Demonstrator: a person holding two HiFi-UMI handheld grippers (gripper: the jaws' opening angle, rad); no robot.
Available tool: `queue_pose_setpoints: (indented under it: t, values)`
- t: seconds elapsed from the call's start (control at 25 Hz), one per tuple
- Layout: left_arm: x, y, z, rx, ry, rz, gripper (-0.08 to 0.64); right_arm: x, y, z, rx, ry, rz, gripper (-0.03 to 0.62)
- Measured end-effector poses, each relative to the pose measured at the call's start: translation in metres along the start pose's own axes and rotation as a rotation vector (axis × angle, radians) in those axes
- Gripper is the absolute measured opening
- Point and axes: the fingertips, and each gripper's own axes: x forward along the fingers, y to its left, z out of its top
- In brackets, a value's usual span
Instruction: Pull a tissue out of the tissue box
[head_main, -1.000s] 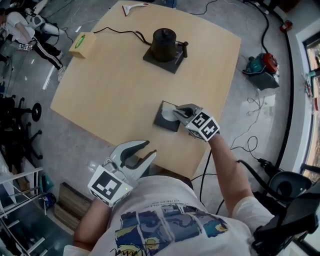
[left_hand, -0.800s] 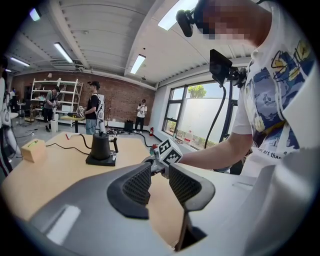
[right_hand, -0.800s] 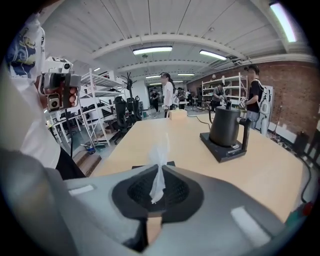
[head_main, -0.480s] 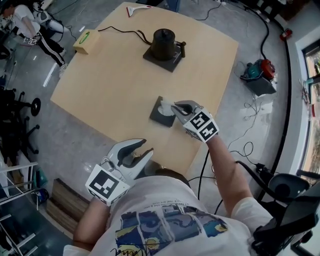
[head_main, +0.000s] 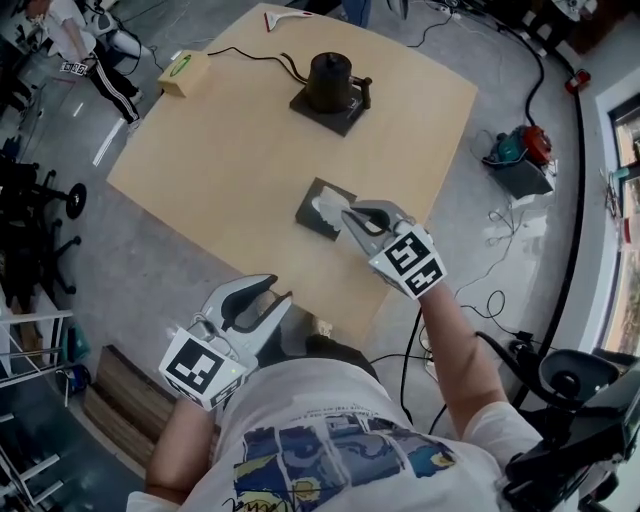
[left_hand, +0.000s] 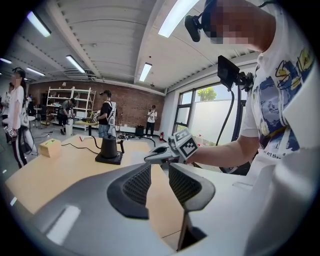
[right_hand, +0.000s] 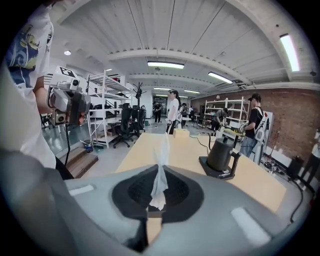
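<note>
A dark grey tissue box (head_main: 311, 221) sits on the pale wooden surface (head_main: 230, 170), close to the edge nearest the person. A white tissue (head_main: 327, 207) comes up out of the opening in its top. The right hand-held gripper (head_main: 349, 214) is just beside the box, on the person's side. Its jaws are pressed fully together on the tissue, and in the right gripper view the thin white sheet is pinched between the two dark pads and rises in a narrow, crumpled strip ahead of them. How much of the tissue is inside the box cannot be made out. The left hand-held gripper (head_main: 278, 291) is held off the near edge of the surface, close to the person's chest and well apart from the box. Its jaws stand open with a clear gap and there is nothing between them. Farther across the surface a black kettle (head_main: 328, 80) stands upright on a dark square base (head_main: 322, 112), with a black cable (head_main: 255, 57) trailing away from it. A small yellow box (head_main: 184, 72) lies near the far left corner; whether anything is in it cannot be told.
</note>
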Motion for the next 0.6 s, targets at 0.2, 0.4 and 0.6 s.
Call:
queue_pose_setpoints:
  t: [0.2,0.4,0.6]
  values:
    - [-0.005,-0.011,-0.001,0.021,-0.003,-0.03,0.114,-0.03,0.024,0.018,-0.012,-0.039,-0.033,0.003]
    - [-0.016,-0.019,0.001,0.05,-0.03,-0.08,0.114,-0.055,0.055,0.032,-0.023,-0.059,-0.077,0.003]
    - [-0.042,-0.02,-0.003,0.069,-0.047,-0.139,0.114,-0.071,0.088,0.047,-0.008,-0.061,-0.14,0.003]
